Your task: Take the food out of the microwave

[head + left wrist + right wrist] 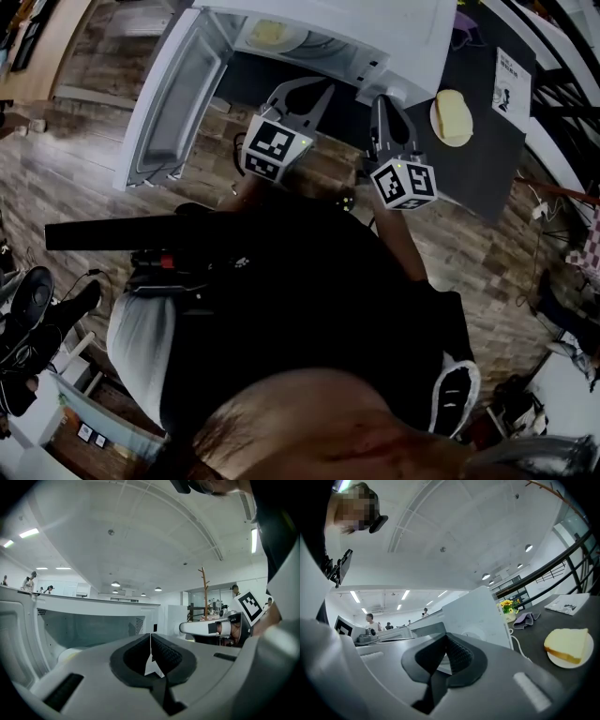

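The white microwave (394, 28) stands on a dark table with its door (173, 94) swung open to the left. Inside its cavity lies a plate with yellowish food (269, 35). My left gripper (309, 94) is shut and empty, just in front of the opening. My right gripper (386, 105) is shut and empty too, in front of the microwave's right side. A second plate with a slice of bread (452, 117) (567, 645) rests on the table to the right. In the left gripper view the shut left gripper (150, 641) points into the cavity (89, 627).
The dark table (487, 159) also bears a sheet of paper (511, 77) and a purple cloth (524, 619) next to a small flower pot (509, 607). A railing (562, 84) runs along the right. A wooden floor lies below, with cables and gear at the left.
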Available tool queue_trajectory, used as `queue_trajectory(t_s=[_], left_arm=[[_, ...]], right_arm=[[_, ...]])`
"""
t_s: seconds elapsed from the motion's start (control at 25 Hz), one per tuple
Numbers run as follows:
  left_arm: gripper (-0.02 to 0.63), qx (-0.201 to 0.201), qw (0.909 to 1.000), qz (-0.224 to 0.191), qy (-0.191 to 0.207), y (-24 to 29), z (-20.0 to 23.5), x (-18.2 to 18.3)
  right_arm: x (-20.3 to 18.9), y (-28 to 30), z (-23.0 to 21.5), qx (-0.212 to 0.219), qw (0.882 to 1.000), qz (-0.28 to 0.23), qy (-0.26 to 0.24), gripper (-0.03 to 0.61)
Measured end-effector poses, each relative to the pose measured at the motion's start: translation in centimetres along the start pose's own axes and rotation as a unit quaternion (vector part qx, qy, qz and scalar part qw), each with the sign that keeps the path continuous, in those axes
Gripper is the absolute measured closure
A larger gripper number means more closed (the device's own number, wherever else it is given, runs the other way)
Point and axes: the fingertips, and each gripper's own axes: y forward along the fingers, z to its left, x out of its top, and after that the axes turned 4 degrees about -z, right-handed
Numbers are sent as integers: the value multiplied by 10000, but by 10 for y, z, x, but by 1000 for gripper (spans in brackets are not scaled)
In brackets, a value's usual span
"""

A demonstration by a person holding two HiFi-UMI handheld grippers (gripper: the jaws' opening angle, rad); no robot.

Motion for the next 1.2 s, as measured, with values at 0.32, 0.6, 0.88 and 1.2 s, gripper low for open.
queue_trajectory(t_s=[0.32, 0.6, 0.88, 1.2], left_arm=[[606, -70, 10000, -23, -55, -9, 19, 0], [606, -22, 10000, -20, -63, -16, 45, -3], [606, -79, 10000, -28, -55, -22, 66, -4], [606, -220, 9997, -47, -98, -27, 86, -6]], right_arm=[[-6, 14, 15, -71, 10000, -6, -41, 577], [-15, 33, 26, -56, 10000, -6, -25, 577], [-23, 52, 41, -65, 10000, -24, -6, 577], [-32, 68, 51, -195, 9998, -37, -31, 577]])
